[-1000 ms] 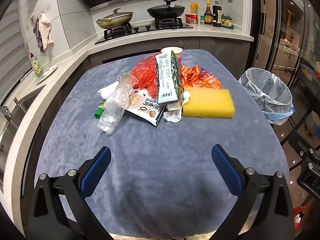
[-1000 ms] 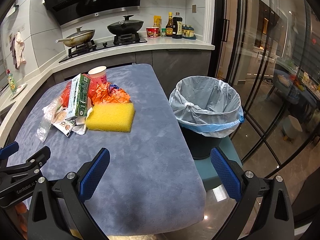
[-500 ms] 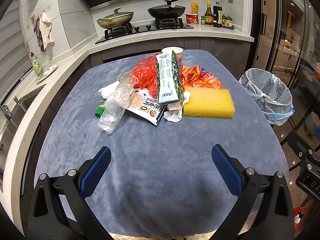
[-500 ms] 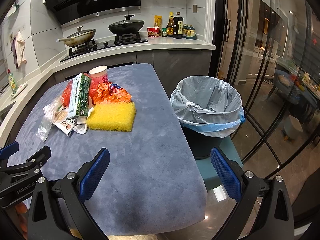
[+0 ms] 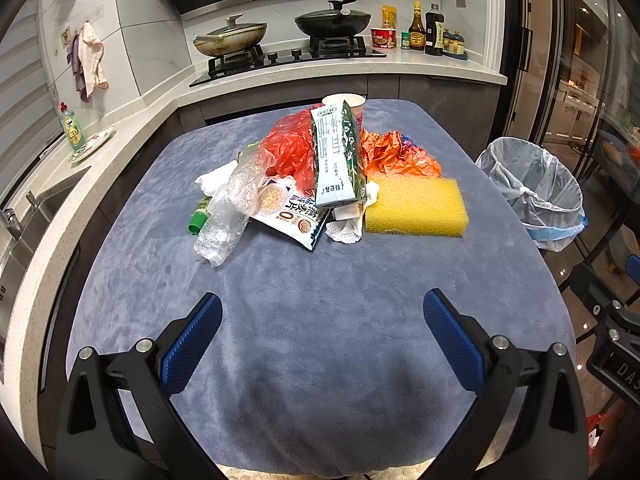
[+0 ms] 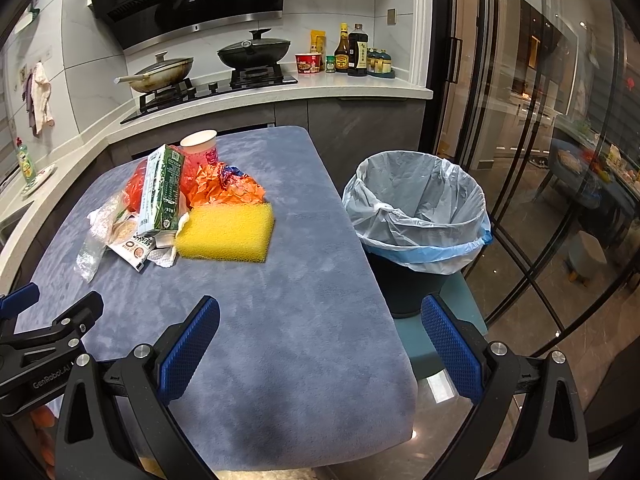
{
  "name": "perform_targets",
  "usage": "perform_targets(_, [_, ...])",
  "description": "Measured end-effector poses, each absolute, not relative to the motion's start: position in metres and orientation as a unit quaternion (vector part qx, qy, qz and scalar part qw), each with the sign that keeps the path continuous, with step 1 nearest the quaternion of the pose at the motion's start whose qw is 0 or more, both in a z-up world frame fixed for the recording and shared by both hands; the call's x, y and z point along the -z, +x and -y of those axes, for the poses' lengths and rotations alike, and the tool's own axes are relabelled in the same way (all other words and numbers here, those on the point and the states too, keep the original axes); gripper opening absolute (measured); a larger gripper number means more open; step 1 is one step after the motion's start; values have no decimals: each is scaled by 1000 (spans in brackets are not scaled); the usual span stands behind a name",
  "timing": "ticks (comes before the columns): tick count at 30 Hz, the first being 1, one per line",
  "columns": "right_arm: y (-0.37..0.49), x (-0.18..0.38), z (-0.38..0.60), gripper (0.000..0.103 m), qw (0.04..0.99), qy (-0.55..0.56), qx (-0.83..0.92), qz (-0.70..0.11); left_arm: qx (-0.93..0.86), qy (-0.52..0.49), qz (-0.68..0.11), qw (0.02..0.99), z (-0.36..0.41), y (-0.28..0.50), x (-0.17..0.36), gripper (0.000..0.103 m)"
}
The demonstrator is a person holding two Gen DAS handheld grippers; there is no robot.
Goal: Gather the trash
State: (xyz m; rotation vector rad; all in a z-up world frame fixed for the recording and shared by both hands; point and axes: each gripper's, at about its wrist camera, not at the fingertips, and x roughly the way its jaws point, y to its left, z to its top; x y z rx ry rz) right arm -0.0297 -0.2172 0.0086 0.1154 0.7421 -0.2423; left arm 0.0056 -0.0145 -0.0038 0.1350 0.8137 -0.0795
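Trash pile on the blue cloth table (image 5: 320,320), listed left to right. All of it lies at the far half of the table, well apart from both tools.

1. Clear plastic bottle (image 5: 224,216), green cap, crushed. Judged light, slippery, springy; take it across the flattened middle.
2. Snack packet (image 5: 296,220), flat and partly tucked under other items. Thin film; pinch the free near corner.
3. Red plastic bag (image 5: 292,148), crumpled. Soft, weightless; any fold will do.
4. Carton (image 5: 336,160), green and white, leaning on the pile. Stiff-walled, probably empty; grip across its narrow sides.
5. White tissue (image 5: 348,228), under the carton's near end. Soft, may tear.
6. Paper cup (image 6: 199,148), upright at the far side. Crushes easily; pinch the rim.
7. Orange wrapper (image 5: 400,156), crumpled foil. Light.
8. Yellow sponge (image 6: 226,232), rightmost. Soft, compressible; squeeze across the short side.

Trash bin (image 6: 416,216): lined, beside the table's right edge.

Left gripper (image 5: 322,320): spread wide, holding nothing.
Right gripper (image 6: 320,320): spread wide, holding nothing.
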Motion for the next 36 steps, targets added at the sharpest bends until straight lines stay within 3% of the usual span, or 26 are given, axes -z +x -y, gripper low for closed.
perform_targets(28, [42, 11, 163, 97, 923, 20, 67, -379, -44, 6, -368, 929, -80, 82, 20, 96])
perform_targets(36, [67, 20, 152, 97, 919, 18, 59, -389, -20, 3, -392, 920, -100, 124, 36, 96])
